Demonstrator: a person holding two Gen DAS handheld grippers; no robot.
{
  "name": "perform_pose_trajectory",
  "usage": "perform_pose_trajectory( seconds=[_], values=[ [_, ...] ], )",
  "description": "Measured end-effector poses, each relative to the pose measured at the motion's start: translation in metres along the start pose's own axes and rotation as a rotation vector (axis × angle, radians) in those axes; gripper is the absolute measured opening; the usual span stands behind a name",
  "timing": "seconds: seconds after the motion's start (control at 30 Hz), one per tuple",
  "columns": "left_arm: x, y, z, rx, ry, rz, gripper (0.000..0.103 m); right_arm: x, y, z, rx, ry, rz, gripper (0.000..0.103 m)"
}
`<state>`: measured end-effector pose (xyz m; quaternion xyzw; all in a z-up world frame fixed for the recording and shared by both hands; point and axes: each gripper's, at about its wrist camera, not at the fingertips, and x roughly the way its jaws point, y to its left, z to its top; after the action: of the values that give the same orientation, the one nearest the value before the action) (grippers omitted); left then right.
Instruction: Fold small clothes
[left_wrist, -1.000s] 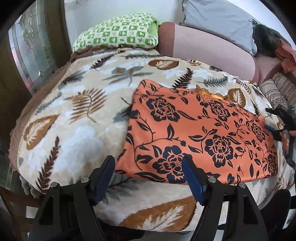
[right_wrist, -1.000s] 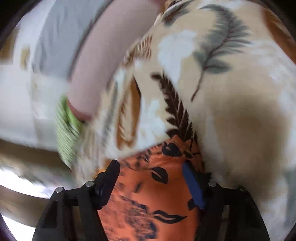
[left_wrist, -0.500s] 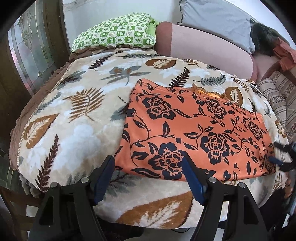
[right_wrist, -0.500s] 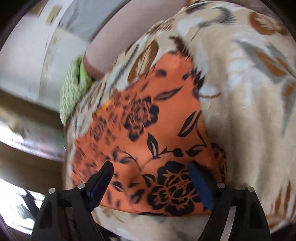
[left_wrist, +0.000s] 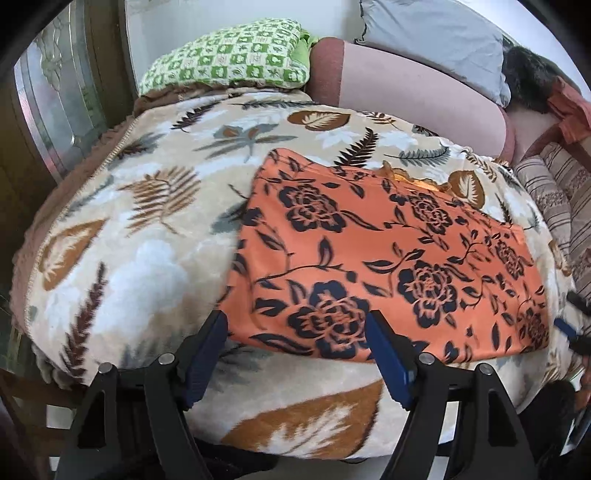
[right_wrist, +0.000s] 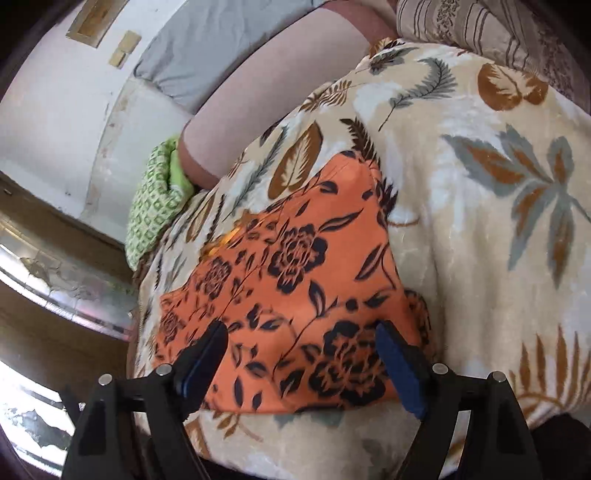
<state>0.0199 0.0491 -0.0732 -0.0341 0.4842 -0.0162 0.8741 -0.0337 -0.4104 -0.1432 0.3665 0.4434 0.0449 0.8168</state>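
Observation:
An orange cloth with black flowers (left_wrist: 388, 266) lies spread flat on a leaf-patterned blanket (left_wrist: 147, 221); it also shows in the right wrist view (right_wrist: 295, 295). My left gripper (left_wrist: 297, 354) is open and empty, hovering just before the cloth's near left edge. My right gripper (right_wrist: 301, 362) is open and empty, over the cloth's near corner at its right end. Its blue tip (left_wrist: 565, 328) shows at the right edge of the left wrist view.
A green checked pillow (left_wrist: 229, 55), a pink bolster (left_wrist: 417, 92) and a grey pillow (left_wrist: 436, 40) lie at the back. Striped cushions (left_wrist: 554, 199) sit on the right. A wooden door with glass (left_wrist: 48, 110) stands at the left. The blanket drops off at the near edge.
The right gripper swung back from the cloth's far end to its near corner. The left gripper drew back slightly toward the near edge. The cloth lies as before.

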Motion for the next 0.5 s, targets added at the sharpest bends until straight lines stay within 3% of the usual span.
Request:
perform_pose_trajectory(
  seconds=[0.1, 0.2, 0.37, 0.5],
  values=[
    [0.009, -0.017, 0.002, 0.046, -0.006, -0.009, 0.077, -0.004, -0.023, -0.009, 0.109, 0.004, -0.028, 0.084],
    [0.021, -0.036, 0.006, 0.096, -0.001, -0.022, 0.077, -0.017, -0.051, -0.017, 0.256, 0.029, 0.043, 0.084],
    [0.040, -0.064, 0.018, 0.147, -0.010, -0.040, 0.077, 0.001, -0.055, -0.021, 0.325, 0.083, 0.104, 0.084],
    [0.057, -0.075, 0.022, 0.151, 0.015, -0.051, 0.077, 0.014, -0.061, -0.027, 0.431, 0.109, 0.206, 0.084]
  ],
)
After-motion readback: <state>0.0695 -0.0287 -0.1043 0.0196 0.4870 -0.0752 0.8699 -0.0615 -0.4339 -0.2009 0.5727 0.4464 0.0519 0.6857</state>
